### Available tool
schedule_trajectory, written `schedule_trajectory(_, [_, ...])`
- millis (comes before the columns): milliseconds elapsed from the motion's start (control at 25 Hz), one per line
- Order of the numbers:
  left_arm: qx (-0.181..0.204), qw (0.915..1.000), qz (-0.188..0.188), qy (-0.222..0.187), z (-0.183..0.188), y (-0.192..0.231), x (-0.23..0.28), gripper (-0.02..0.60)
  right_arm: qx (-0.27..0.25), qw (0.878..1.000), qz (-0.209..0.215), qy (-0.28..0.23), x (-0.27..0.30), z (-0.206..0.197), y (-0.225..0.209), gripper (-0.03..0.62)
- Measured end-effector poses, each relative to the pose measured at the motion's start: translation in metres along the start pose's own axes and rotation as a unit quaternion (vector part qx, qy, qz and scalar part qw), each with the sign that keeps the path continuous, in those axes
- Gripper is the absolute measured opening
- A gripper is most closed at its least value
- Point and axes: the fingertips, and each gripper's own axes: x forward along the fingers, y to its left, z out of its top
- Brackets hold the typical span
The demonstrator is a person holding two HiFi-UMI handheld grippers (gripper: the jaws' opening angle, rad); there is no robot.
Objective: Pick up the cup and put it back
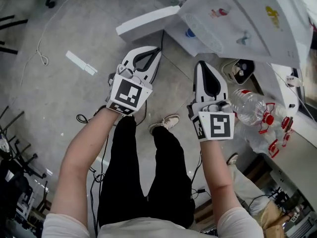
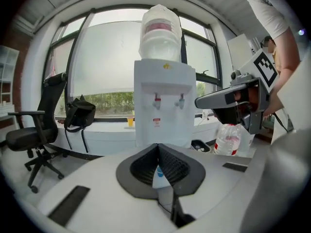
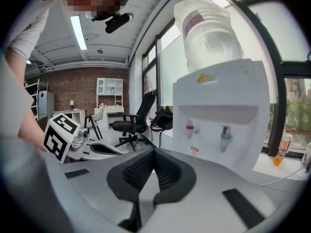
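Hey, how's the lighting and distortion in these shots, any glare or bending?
Left gripper view: strong fisheye bows the window frame, daylight washes out the panes. Right gripper view: same bulge leans the water dispenser, corners go black. Head view: even light, floor sharp.

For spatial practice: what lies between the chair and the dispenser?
In the left gripper view, a black bag lies between the chair and the dispenser, with a small yellow container on the sill nearer the dispenser.

Water bottle (image 2: 159, 33) atop dispenser (image 2: 164, 106)
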Motion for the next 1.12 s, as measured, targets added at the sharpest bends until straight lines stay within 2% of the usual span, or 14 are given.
schedule_trajectory(240, [-0.006, 1.0000, -0.004, 0.000, 0.086, -0.018, -0.049, 0.023, 0.051, 0.998, -0.023, -0.018, -0.056, 0.088, -0.010, 0.020])
schedule_trajectory(480, [-0.020, 0.9989, 0.007, -0.041, 0.190, -0.032, -0.080, 0.023, 0.047, 0.997, -0.025, -0.055, -0.101, 0.179, -0.032, 0.020])
schedule_trajectory(600, [-0.033, 0.9980, 0.006, -0.053, 0.236, -0.043, -0.096, 0.023, 0.052, 0.996, -0.042, -0.058, -0.136, 0.212, -0.047, 0.020])
schedule_trajectory(800, [-0.006, 0.9974, -0.005, -0.071, 0.306, -0.055, -0.127, 0.023, 0.056, 0.993, -0.068, -0.080, -0.184, 0.269, -0.065, 0.020])
schedule_trajectory(960, [-0.003, 0.9952, -0.004, -0.098, 0.359, -0.061, -0.154, 0.023, 0.044, 0.990, -0.072, -0.113, -0.218, 0.315, -0.071, 0.020])
schedule_trajectory(1120, [0.005, 0.9913, -0.001, -0.132, 0.407, -0.066, -0.190, 0.023, 0.039, 0.988, -0.069, -0.136, -0.243, 0.344, -0.071, 0.020])
